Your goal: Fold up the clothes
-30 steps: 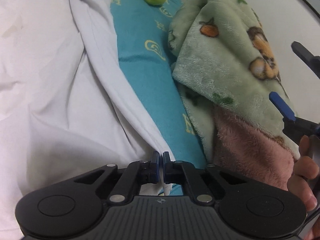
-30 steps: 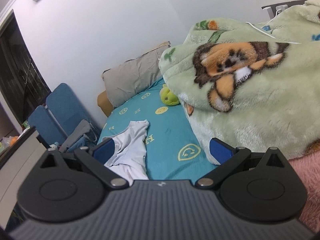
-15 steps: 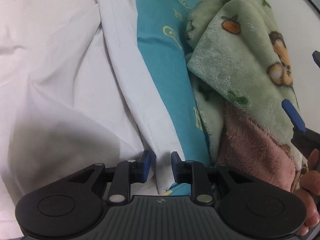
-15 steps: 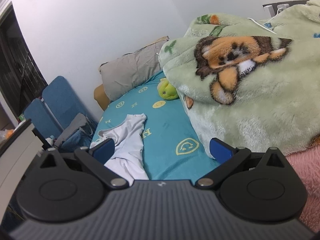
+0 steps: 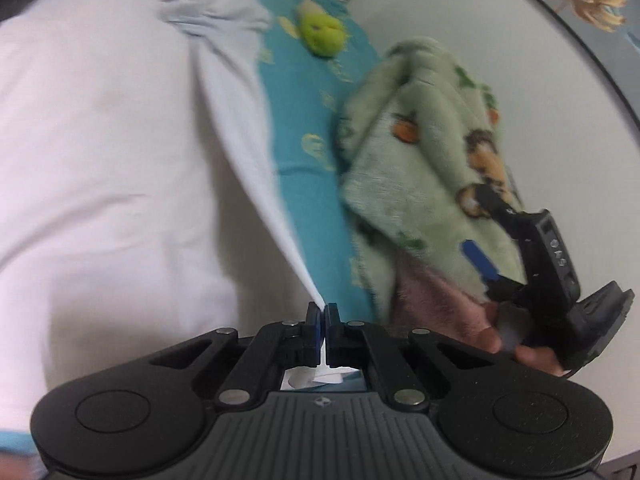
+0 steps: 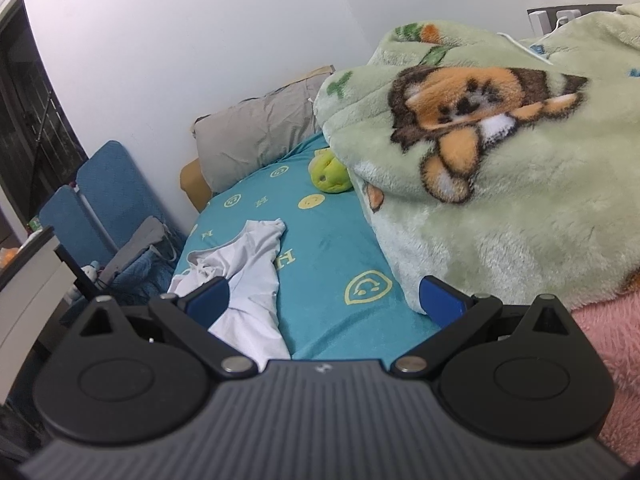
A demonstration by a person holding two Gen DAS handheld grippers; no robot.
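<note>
A white garment (image 5: 120,168) lies spread over the teal bed sheet (image 5: 308,120) and fills the left of the left wrist view. My left gripper (image 5: 323,314) is shut on a corner of its right hem, which runs taut away from the pads. My right gripper (image 5: 474,220) hovers open at the right over the blanket, held by a hand (image 5: 520,348). In the right wrist view, the right gripper (image 6: 324,296) stands wide open with nothing between its pads, and the white garment (image 6: 252,264) lies crumpled below and to its left.
A green fleece blanket (image 6: 500,200) with a bear print is heaped along the right of the bed, with pink fleece (image 6: 608,344) under it. A green plush toy (image 6: 330,176) and a grey pillow (image 6: 256,140) sit at the far end. Blue chairs (image 6: 100,200) stand beside the bed.
The left gripper was shut on the hem, opened half a second ago, and is now shut on it again with the cloth pulled taut. The right gripper stayed open.
</note>
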